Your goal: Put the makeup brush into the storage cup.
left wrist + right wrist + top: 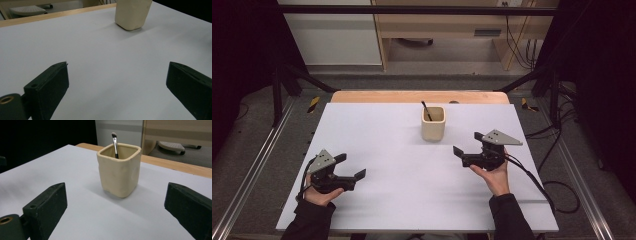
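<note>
Right gripper (pixel 467 143): black two-jaw tool with a grey three-cornered plate on top, jaws spread wide with nothing between them. Its pads stand apart on either side of open tabletop, aimed at the holder.

Item: cream square-sided ceramic holder (pixel 433 123), upright on the white table sheet (pixel 402 200), towards the far edge and a little right of the sheet's middle. In the right gripper view the holder (pixel 119 171) sits straight ahead between the two jaw lines, near but clear of both pads.

Contents: slim make-up brush with a black handle, silver ferrule and pale bristle tip (pixel 114 143). It stands handle-down inside the holder, long axis close to upright, leaning towards the holder's far-left corner as the high view shows it (pixel 426 110). The bristle end rises above the rim.

Bearing from the holder: the right gripper lies just to the near right of it, the closer of the two by a clear margin. The left gripper (pixel 351 167) lies well apart to the near left, jaws likewise wide and holding nothing; in its own view the holder (pixel 132 13) sits far off at the upper right.

Judgement: any grasp of the holder or brush falls to the right hand (pixel 494 175). The brush's near-vertical axis calls for an approach from above the rim; the holder itself suits a level approach across its flat sides.

Beyond the holder: a light wooden table edge (pixel 419 96).
</note>
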`<move>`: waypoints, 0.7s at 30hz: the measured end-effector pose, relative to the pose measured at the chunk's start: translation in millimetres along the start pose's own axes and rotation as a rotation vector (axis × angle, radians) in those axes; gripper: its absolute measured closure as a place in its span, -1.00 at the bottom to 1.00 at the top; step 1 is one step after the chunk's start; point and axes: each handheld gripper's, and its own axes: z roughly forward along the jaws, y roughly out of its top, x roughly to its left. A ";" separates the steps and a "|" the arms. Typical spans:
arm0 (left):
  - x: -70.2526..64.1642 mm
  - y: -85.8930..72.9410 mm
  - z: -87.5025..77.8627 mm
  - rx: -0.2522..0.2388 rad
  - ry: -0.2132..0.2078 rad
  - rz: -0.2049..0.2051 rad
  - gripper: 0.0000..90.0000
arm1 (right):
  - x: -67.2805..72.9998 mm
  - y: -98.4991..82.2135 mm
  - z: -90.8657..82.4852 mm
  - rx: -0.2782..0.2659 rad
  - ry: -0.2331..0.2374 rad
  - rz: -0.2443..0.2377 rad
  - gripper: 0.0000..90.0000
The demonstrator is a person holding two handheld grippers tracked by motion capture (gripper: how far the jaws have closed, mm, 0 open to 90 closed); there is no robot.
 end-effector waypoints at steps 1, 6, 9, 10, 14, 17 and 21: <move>0.1 -0.1 0.1 0.001 0.000 -0.001 -0.91 | 0.7 -1.6 -1.6 0.006 0.001 -0.005 -0.91; -0.3 -0.1 0.2 0.001 -0.003 -0.001 -0.91 | 4.8 -6.7 -10.3 0.025 -0.003 -0.018 -0.94; -0.2 -0.2 0.2 0.000 -0.005 -0.002 -0.91 | 5.2 -9.6 -16.4 0.021 -0.008 -0.023 -0.94; -0.2 -0.2 0.2 0.000 -0.005 -0.002 -0.91 | 5.0 -10.5 -18.3 0.020 -0.008 -0.016 -0.95; -0.6 -0.3 0.3 0.001 -0.008 -0.001 -0.91 | 2.1 -15.2 -26.4 0.013 -0.018 -0.012 -0.95; -0.7 -0.4 0.3 0.002 -0.008 0.000 -0.91 | -1.5 -20.6 -31.5 0.019 -0.024 -0.007 -0.95; -0.8 -0.8 0.5 0.003 -0.007 -0.001 -0.91 | -5.6 -28.6 -37.5 0.029 -0.033 0.004 -0.95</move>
